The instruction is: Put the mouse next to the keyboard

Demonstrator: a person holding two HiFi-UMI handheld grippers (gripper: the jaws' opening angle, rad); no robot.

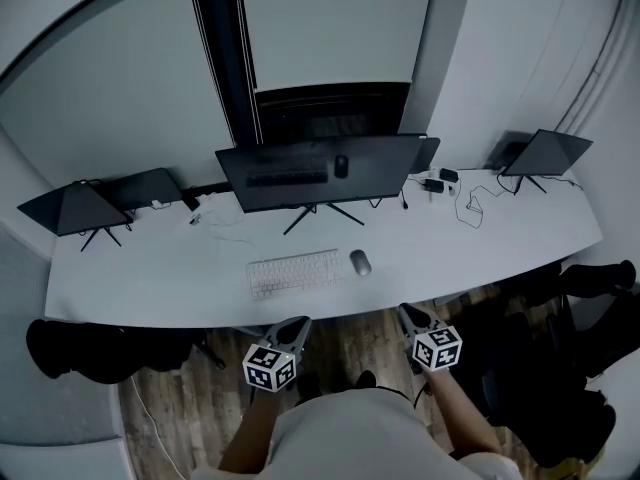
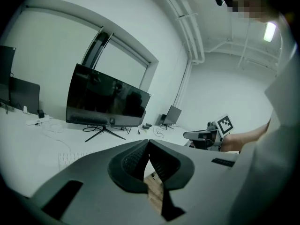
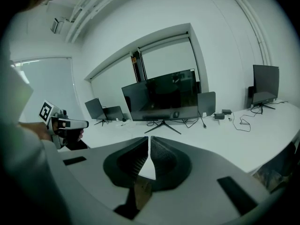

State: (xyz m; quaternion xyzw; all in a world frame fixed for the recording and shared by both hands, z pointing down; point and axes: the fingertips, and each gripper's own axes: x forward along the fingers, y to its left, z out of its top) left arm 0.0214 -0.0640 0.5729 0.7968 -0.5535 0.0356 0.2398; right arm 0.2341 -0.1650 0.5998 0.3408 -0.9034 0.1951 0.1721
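A grey mouse [image 1: 360, 262] lies on the white desk [image 1: 180, 268], just right of a white keyboard [image 1: 293, 273]. Both grippers hover off the desk's front edge, above the wood floor. My left gripper [image 1: 300, 323] is below the keyboard, its jaws shut and empty [image 2: 148, 142]. A corner of the keyboard [image 2: 70, 157] shows over its body. My right gripper [image 1: 407, 312] is below and right of the mouse, also shut with nothing between its jaws [image 3: 149, 138]. The mouse is hidden in both gripper views.
A large dark monitor [image 1: 320, 171] on a tripod foot stands behind the keyboard. Smaller tilted screens sit at the far left [image 1: 75, 208] and far right [image 1: 545, 153]. Cables and small boxes [image 1: 440, 183] lie at the back right. Dark chairs [image 1: 560, 368] stand by the desk.
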